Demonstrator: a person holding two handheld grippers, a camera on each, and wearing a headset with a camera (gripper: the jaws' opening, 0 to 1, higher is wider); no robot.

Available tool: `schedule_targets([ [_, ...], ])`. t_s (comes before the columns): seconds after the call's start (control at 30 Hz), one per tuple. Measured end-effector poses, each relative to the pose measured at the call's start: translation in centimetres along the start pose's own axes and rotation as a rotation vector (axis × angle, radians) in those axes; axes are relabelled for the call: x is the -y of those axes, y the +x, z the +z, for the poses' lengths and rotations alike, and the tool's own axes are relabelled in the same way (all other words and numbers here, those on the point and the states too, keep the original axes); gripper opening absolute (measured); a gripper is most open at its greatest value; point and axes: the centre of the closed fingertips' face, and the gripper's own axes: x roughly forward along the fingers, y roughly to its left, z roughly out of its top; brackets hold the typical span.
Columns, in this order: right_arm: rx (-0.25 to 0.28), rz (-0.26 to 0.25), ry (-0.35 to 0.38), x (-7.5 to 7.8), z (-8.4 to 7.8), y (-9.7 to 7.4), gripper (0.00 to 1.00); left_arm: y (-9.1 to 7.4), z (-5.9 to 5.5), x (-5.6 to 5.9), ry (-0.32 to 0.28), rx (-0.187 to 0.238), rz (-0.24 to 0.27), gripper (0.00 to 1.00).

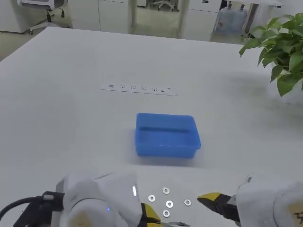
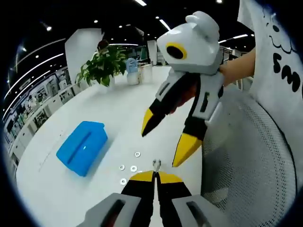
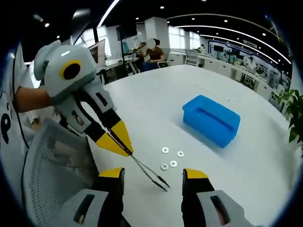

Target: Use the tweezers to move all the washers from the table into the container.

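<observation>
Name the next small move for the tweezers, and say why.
Probably ease the left gripper on so the tips of the tweezers reach the nearest washer. The tips sit just short of it and hold nothing, and the blue container looks empty.

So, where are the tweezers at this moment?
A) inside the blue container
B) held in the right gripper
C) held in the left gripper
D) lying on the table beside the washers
C: in the right gripper view the left gripper has its jaws shut on the tweezers, whose tips point near the washers, while the right gripper is open and holds nothing.
</observation>
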Motion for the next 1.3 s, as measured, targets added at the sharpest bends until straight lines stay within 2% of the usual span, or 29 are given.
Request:
schedule_targets([
  [0.17, 0.000, 0.023, -0.028, -0.1, 0.3, 1.5, 0.34, -0.1, 1.3, 0.0, 0.006, 0.027, 0.001, 0.00],
  [0.27, -0.040, 0.073, -0.023, -0.7, -0.2, 2.1, 0.28, -0.3, 2.1, 0.0, 0.005, 0.051, 0.012, 0.00],
  [0.3, -0.046, 0.069, -0.025, -0.7, -0.3, 2.2, 0.26, -0.4, 2.2, 0.0, 0.004, 0.055, 0.013, 0.00],
  [0.47, -0.008, 0.096, -0.022, -1.5, 0.9, 2.6, 0.20, -0.7, 2.9, 0.1, -0.003, 0.081, 0.013, 0.00],
  [0.57, -0.010, 0.094, -0.048, -1.7, 1.3, 2.8, 0.10, -1.0, 3.2, 0.0, -0.005, 0.097, 0.015, 0.00],
  [0.63, -0.006, 0.091, -0.061, -1.7, 1.5, 2.9, 0.08, -1.0, 3.3, -0.3, 0.000, 0.099, 0.026, 0.00],
  [0.7, -0.003, 0.084, -0.061, -1.5, 1.6, 3.0, 0.07, -1.1, 3.3, -0.6, -0.018, 0.103, 0.041, 0.00],
  [0.77, -0.006, 0.080, -0.069, -1.4, 1.6, 3.1, 0.06, -1.0, 3.2, -1.1, -0.088, 0.104, 0.072, 0.00],
  [0.87, -0.015, 0.074, -0.062, -1.0, 1.5, 3.2, 0.05, -1.1, 3.0, -1.8, -0.117, 0.114, 0.117, 0.00],
  [0.9, -0.011, 0.069, -0.047, -0.7, 1.6, 3.1, 0.05, -1.2, 2.6, -2.1, -0.163, 0.116, 0.144, 0.05],
  [0.93, -0.003, 0.067, -0.030, -0.5, 1.7, 3.1, 0.05, -1.2, 2.5, -2.2, -0.189, 0.125, 0.153, 0.15],
  [1.0, 0.022, 0.067, 0.017, 0.1, 2.3, 3.0, 0.05, -1.6, 2.1, -2.5, -0.236, 0.141, 0.180, 0.24],
  [1.07, 0.043, 0.061, 0.043, 0.9, 2.9, 3.1, 0.05, -2.0, 1.5, -3.3, -0.263, 0.141, 0.241, 0.41],
  [1.1, 0.053, 0.056, 0.053, 1.3, 3.2, 3.2, 0.05, -2.0, 1.0, -3.1, -0.258, 0.135, 0.237, 0.48],
  [1.17, 0.076, 0.049, 0.074, 2.0, 3.9, 3.4, 0.05, -2.2, -0.1, -3.3, -0.290, 0.106, 0.271, 0.59],
  [1.23, 0.096, 0.043, 0.095, 2.7, 4.5, 3.8, 0.05, -2.1, -1.8, -3.8, -0.310, 0.056, 0.325, 0.77],
  [1.3, 0.098, 0.038, 0.099, 3.3, 4.7, 4.5, 0.05, -2.0, -2.9, -3.7, -0.308, 0.017, 0.335, 0.81],
])
